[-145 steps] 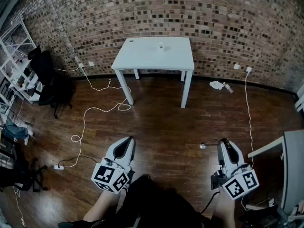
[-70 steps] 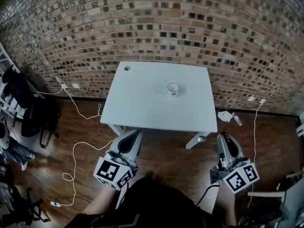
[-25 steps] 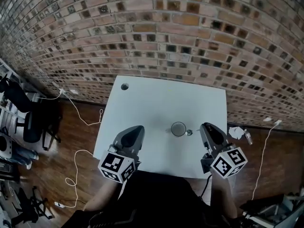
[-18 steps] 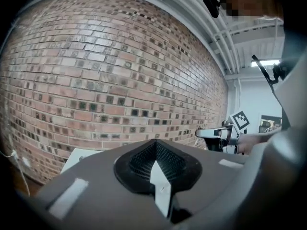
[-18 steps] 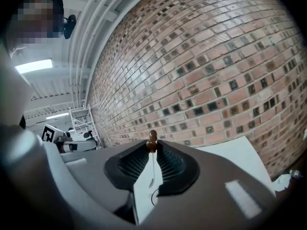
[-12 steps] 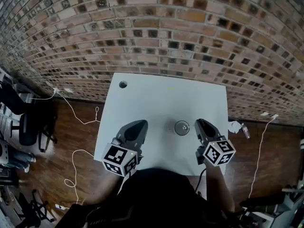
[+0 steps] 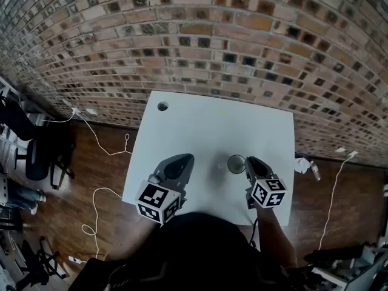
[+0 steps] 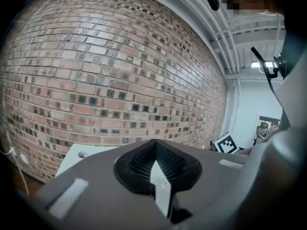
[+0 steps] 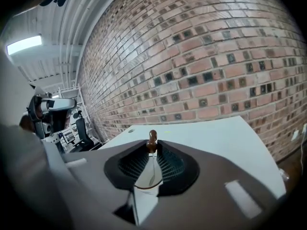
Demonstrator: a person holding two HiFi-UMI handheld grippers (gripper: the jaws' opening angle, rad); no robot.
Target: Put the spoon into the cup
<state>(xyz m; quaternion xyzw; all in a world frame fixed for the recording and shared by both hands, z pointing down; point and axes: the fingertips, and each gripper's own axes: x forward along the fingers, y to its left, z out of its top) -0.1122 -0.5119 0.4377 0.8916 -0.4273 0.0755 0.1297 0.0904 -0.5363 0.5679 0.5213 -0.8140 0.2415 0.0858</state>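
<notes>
A small cup (image 7: 236,163) stands on the white table (image 7: 200,126), its handle pointing left. My right gripper (image 7: 248,161) hovers at the cup's right rim, shut on the spoon. In the right gripper view the thin spoon (image 9: 152,139) sticks out between the jaws, with its brownish end past the tips of the right gripper (image 9: 152,146). In the head view the spoon is too small to make out. My left gripper (image 7: 185,158) is over the table, left of the cup and apart from it. In its own view the left gripper (image 8: 154,143) has its tips together and holds nothing.
A round cable hole (image 7: 162,106) sits in the table's far left corner. A brick wall (image 7: 242,47) rises right behind the table. White cables (image 7: 100,162) trail over the wooden floor at the left, and litter (image 7: 303,164) lies on the floor at the right.
The person has walked up to the table. Over the last second the right gripper with the spoon sank and drew in to the cup's right rim; the left gripper barely shifted.
</notes>
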